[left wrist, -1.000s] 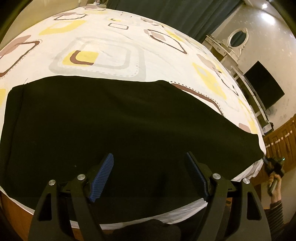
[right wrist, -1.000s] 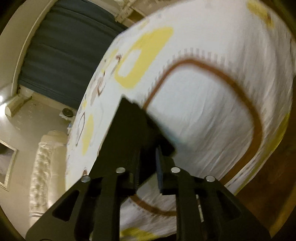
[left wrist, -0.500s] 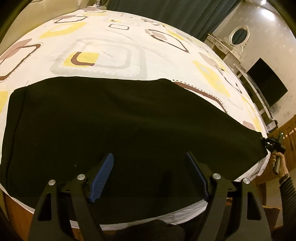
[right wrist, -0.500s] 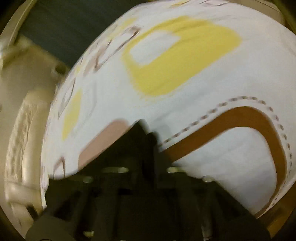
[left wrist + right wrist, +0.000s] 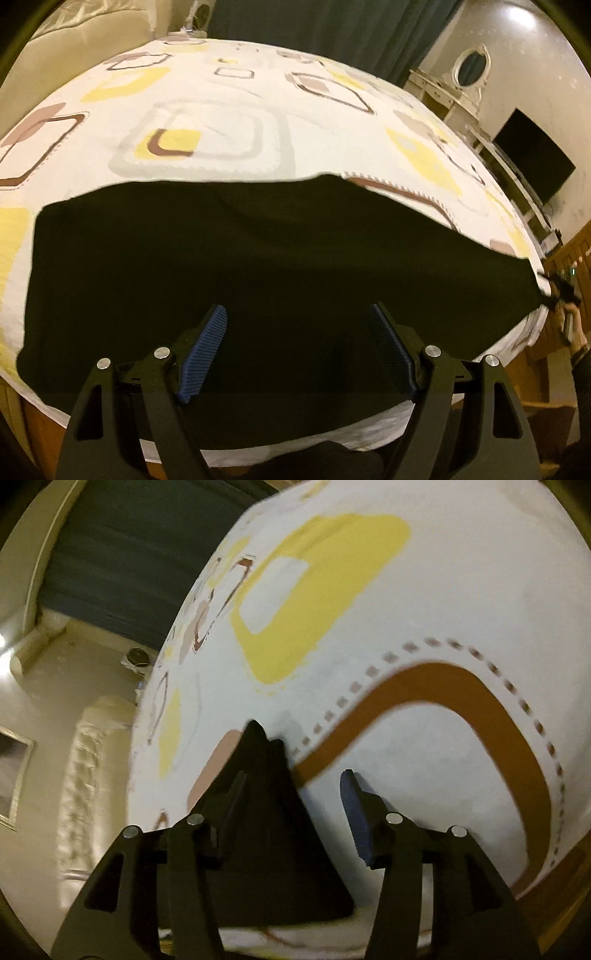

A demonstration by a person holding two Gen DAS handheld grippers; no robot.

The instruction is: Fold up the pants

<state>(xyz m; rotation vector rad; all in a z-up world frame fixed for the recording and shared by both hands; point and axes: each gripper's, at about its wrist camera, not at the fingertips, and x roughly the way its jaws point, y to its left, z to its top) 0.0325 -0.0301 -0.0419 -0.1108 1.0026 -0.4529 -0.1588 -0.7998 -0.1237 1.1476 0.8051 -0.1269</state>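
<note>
On my feeds: black pants [image 5: 258, 266] spread flat across the patterned bedsheet [image 5: 229, 110], my left gripper [image 5: 295, 347] gaping above their near edge, my right gripper [image 5: 295, 786] parted around one pointed end.

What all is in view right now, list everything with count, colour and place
pants: one, black, spread flat across the near part of the bed, one end at the far right edge
bedsheet: one, white with yellow, brown and grey squares, covering the bed
curtain: one, dark teal, behind the bed
TV: one, black, on the right wall
mirror: one, oval, white frame, on a dresser at the right
headboard: one, cream, tufted, left in the right wrist view
left gripper: one, black with blue pads, jaws open above the pants
right gripper: one, black with blue pads, jaws open around the pants end; also seen far right in the left wrist view
</note>
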